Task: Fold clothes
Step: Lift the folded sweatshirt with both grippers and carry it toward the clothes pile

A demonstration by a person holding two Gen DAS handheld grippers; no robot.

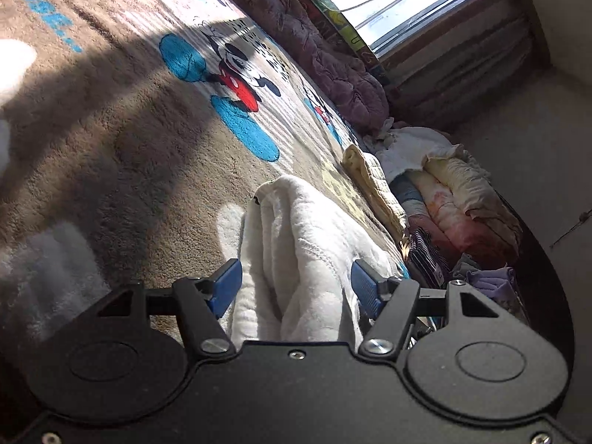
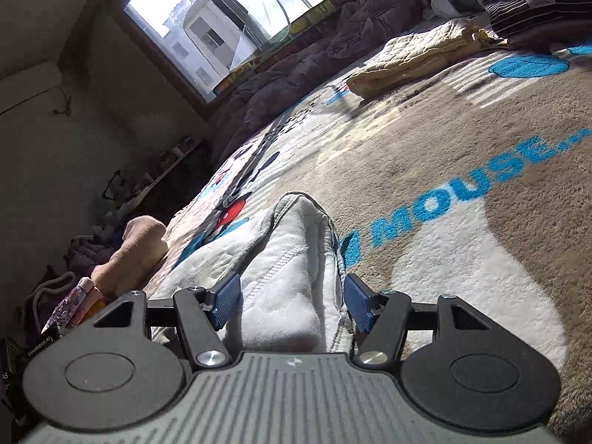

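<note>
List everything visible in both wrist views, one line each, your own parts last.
white garment: one, white fleece, bunched between both claws' blue pads, on the blanket
blanket: one, brown with blue lettering and a cartoon mouse, spread under everything
yellow folded cloth: one, pale yellow, on the blanket's far side
striped garment: one, dark with thin stripes, folded beyond the yellow cloth
purple quilt: one, mauve, heaped below the window
window: one, bright, far wall
tan cloth: one, beige, at the blanket's edge
left claw: one, black, blue pads, jaws apart around the garment
right claw: one, black, blue pads, jaws apart around the garment
</note>
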